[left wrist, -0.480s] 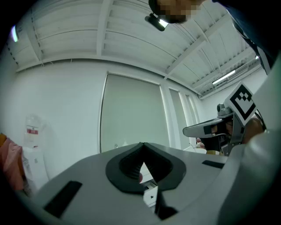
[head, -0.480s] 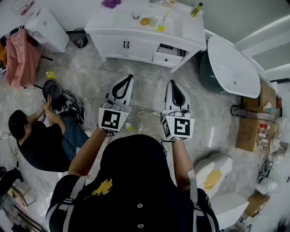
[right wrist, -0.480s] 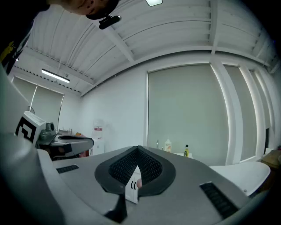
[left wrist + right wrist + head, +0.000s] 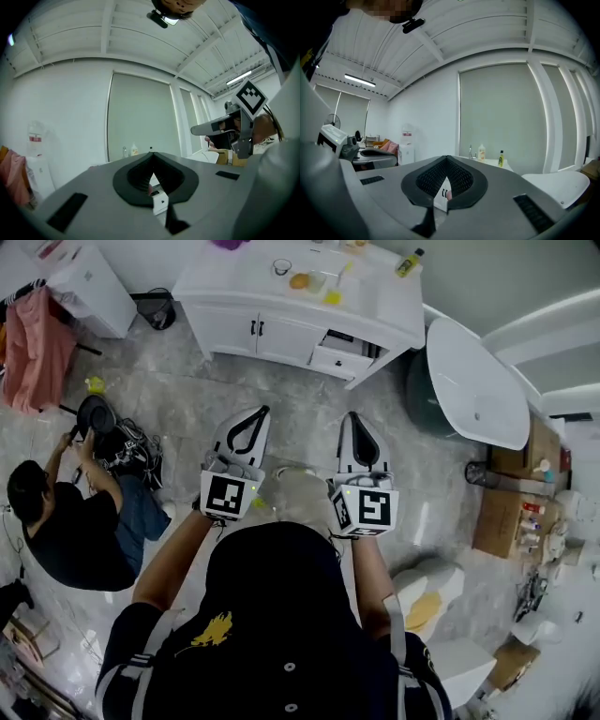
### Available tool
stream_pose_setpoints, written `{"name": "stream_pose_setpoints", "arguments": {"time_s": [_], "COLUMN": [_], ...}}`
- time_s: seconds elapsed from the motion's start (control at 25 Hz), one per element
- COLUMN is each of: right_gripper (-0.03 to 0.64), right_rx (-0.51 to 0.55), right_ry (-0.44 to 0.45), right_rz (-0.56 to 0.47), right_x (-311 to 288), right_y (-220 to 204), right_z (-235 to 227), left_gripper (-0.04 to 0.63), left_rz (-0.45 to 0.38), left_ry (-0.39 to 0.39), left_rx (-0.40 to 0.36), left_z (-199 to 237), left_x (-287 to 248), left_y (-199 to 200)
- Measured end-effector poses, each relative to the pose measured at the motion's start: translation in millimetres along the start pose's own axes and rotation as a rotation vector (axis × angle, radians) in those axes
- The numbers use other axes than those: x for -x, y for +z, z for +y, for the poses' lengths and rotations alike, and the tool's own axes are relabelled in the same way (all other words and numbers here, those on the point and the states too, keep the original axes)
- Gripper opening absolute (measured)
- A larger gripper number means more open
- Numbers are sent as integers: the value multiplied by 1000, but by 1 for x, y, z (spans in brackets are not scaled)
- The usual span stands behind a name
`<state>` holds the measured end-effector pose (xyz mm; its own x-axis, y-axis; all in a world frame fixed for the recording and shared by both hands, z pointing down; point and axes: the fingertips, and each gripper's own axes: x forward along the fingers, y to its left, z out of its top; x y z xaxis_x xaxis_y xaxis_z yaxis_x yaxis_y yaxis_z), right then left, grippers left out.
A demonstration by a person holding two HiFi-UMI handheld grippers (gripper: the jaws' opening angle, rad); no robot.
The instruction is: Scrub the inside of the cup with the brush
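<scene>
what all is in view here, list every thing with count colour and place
vanity cabinet: one, white, top of the head view
bottle: one, yellow-green, right end of the vanity top
small items: several, orange and yellow, middle of the vanity top, too small to name
bathtub: one, white, right of the vanity
cardboard boxes: at least two, brown, far right
cloth: one, pink, far left
person: one, black top and blue jeans, low on the floor at left
left tongs: one, white with black pads, shut, empty
right tongs: one, white with black pads, shut, empty
</scene>
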<state>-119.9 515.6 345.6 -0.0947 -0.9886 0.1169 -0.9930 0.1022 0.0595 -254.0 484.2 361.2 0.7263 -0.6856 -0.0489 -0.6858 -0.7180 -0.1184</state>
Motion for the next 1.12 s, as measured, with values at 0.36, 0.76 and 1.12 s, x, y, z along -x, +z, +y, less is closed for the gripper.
{"name": "stream_pose_setpoints", "arguments": {"time_s": [0.36,0.76,1.12], "right_gripper": [26,26,26], "right_rx": [10,-37,-163], "right_ry": [-17,-46,-108], "right_rz": [30,22,-82], "right_x": [-3,-33,-128], "right_y": [-2,-7,16], "right_z": [-16,-81,-193], "left_gripper": [15,15,15], "left_rz": [20,1,102], "left_ry": [-30,-60,-32], "left_rx": [15,105,42], "left_z": [-6,-9,18], "left_x": [-17,-96,-206], "left_y": [-12,-15,-30]}}
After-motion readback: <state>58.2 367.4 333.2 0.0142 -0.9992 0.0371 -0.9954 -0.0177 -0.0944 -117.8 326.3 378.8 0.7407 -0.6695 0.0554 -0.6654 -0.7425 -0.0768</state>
